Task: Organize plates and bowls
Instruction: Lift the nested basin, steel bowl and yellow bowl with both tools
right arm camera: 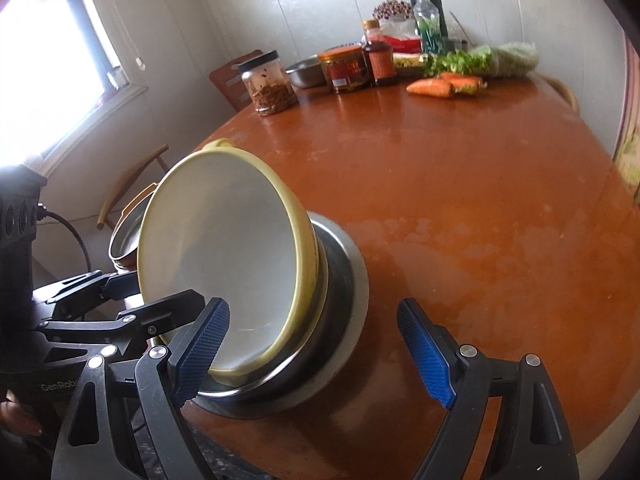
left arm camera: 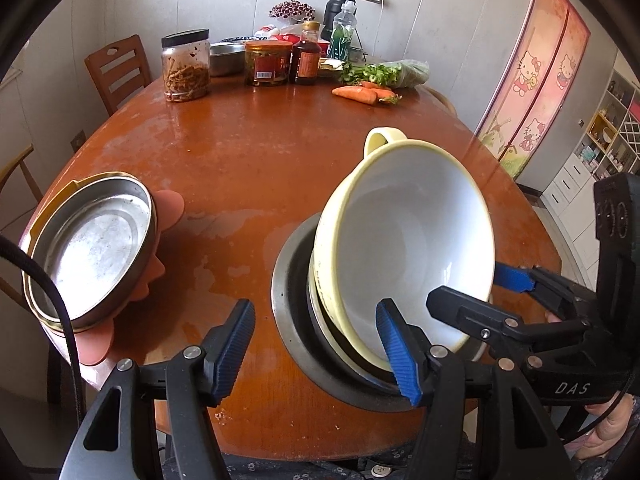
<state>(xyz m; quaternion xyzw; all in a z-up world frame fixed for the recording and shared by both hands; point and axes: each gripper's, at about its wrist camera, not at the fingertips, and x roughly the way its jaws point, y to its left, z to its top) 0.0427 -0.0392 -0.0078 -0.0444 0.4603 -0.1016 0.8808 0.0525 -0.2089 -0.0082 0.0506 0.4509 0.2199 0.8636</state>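
Observation:
A yellow bowl point(left arm camera: 404, 232) point(right arm camera: 224, 240) with a white inside and a loop handle leans tilted toward me in a stack of metal dishes point(left arm camera: 288, 320) point(right arm camera: 344, 300) near the table's front edge. My left gripper point(left arm camera: 316, 320) point(right arm camera: 168, 286) straddles its lower left rim: one finger is inside the bowl, the other stands clear over bare table. My right gripper point(right arm camera: 314, 312) point(left arm camera: 464, 286) straddles the right rim the same way, jaws wide. Neither outer pad visibly presses on the bowl. Another metal dish point(left arm camera: 92, 248) point(right arm camera: 124, 236) with a yellow rim sits on a pink mat point(left arm camera: 168, 212) at the left edge.
Along the far side stand jars point(left arm camera: 186, 68), a sauce bottle point(left arm camera: 306, 56), a steel bowl point(left arm camera: 226, 58), carrots point(left arm camera: 360, 94) and bagged greens point(left arm camera: 396, 74). Wooden chairs point(left arm camera: 118, 72) flank the left. A black cable point(left arm camera: 60, 304) hangs across the left dish.

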